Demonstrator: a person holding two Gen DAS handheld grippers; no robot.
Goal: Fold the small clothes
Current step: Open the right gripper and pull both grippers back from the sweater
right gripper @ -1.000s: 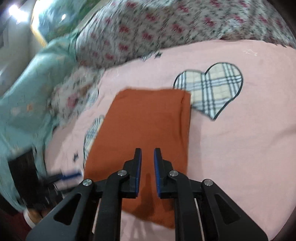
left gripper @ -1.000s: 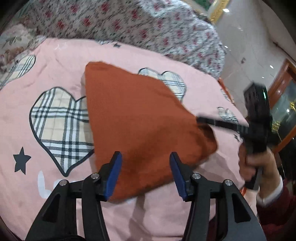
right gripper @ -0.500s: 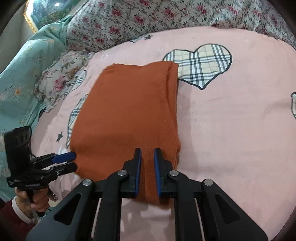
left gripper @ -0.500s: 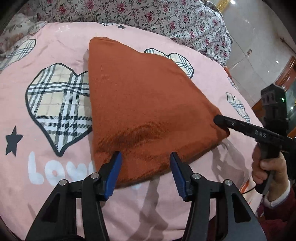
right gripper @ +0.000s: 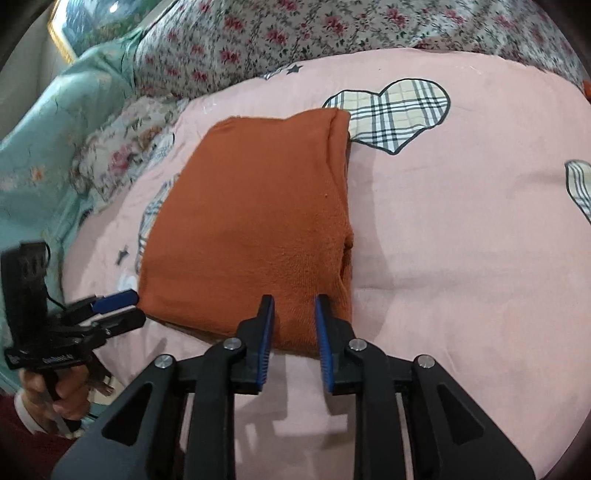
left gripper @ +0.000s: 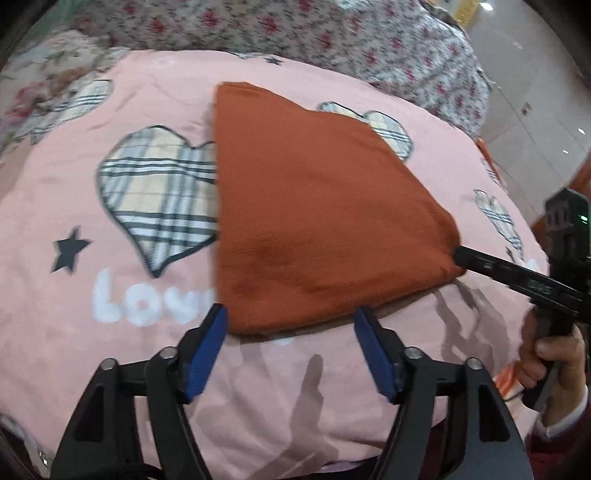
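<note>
A folded rust-orange garment (left gripper: pixel 317 218) lies flat on the pink bedspread (left gripper: pixel 110 325). It also shows in the right wrist view (right gripper: pixel 251 221). My left gripper (left gripper: pixel 291 317) is open and empty, its blue pads just short of the garment's near edge. In the right wrist view the left gripper (right gripper: pixel 118 306) is at the garment's left corner. My right gripper (right gripper: pixel 293 306) is open, its pads either side of the garment's near right corner. In the left wrist view the right gripper (left gripper: pixel 461 256) touches that corner.
The pink bedspread has plaid hearts (left gripper: pixel 159 192), a star (left gripper: pixel 68 249) and white lettering (left gripper: pixel 147 302). A floral quilt (left gripper: pixel 295 33) lies behind. A teal cover (right gripper: pixel 44 140) lies at the left in the right wrist view. A tiled floor (left gripper: pixel 535 92) lies beyond the bed.
My right gripper has opened from shut and let go of the garment's corner. The garment has settled flat. My left gripper has drawn back a little from the near edge.
</note>
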